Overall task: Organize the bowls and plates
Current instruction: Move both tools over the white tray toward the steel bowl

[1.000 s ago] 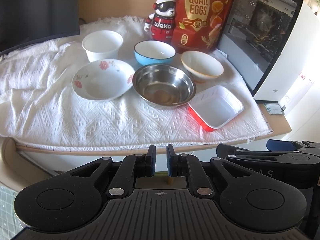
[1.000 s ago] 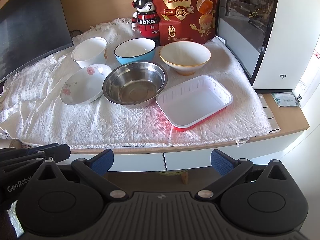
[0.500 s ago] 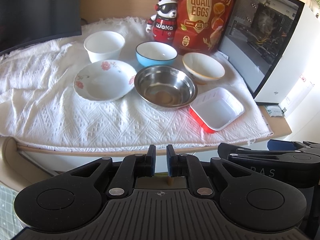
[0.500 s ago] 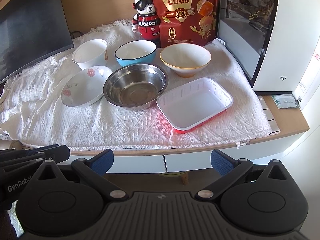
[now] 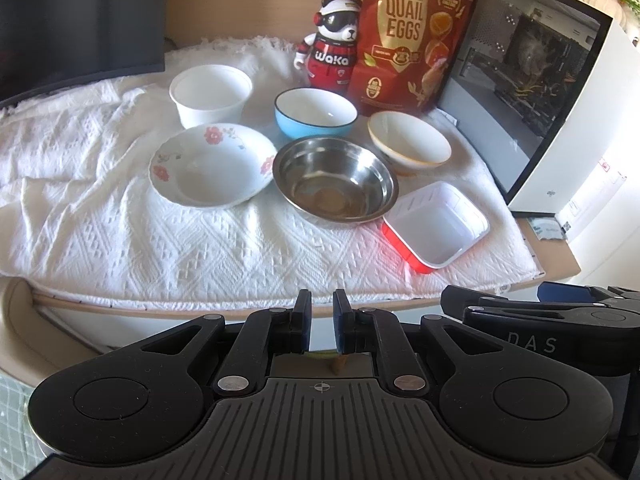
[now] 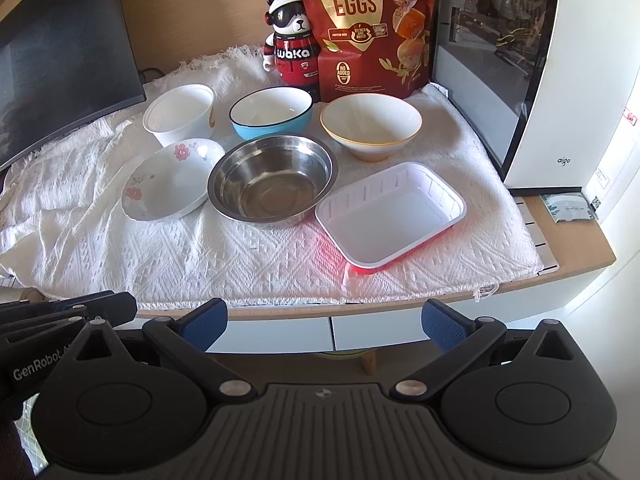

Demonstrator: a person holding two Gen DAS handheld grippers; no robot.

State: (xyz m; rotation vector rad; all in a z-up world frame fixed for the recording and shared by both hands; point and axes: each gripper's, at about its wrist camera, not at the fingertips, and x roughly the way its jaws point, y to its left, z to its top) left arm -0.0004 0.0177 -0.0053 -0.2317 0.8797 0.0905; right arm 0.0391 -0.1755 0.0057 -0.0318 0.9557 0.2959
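On a white cloth (image 5: pixel 120 240) stand a white cup-shaped bowl (image 5: pixel 211 94), a blue bowl (image 5: pixel 315 114), a cream bowl with a gold rim (image 5: pixel 408 142), a flowered dish (image 5: pixel 212 166), a steel bowl (image 5: pixel 334 180) and a red tray with a white inside (image 5: pixel 438 226). My left gripper (image 5: pixel 322 308) hangs in front of the desk edge, shut with nothing between its pads. My right gripper (image 6: pixel 326 318) is open and empty, also short of the desk edge, below the steel bowl (image 6: pixel 272 184) and the red tray (image 6: pixel 390 216).
A panda figure (image 5: pixel 334 50) and a red quail-egg bag (image 5: pixel 408 40) stand behind the bowls. A white computer case (image 5: pixel 560 112) with a glass side walls off the right. A dark monitor (image 6: pixel 60 56) stands at the back left. A small packet (image 6: pixel 568 208) lies on the bare desk corner.
In the left wrist view the dishes have slid slightly right and down. The right wrist view is nearly the same. Both grippers keep their states.
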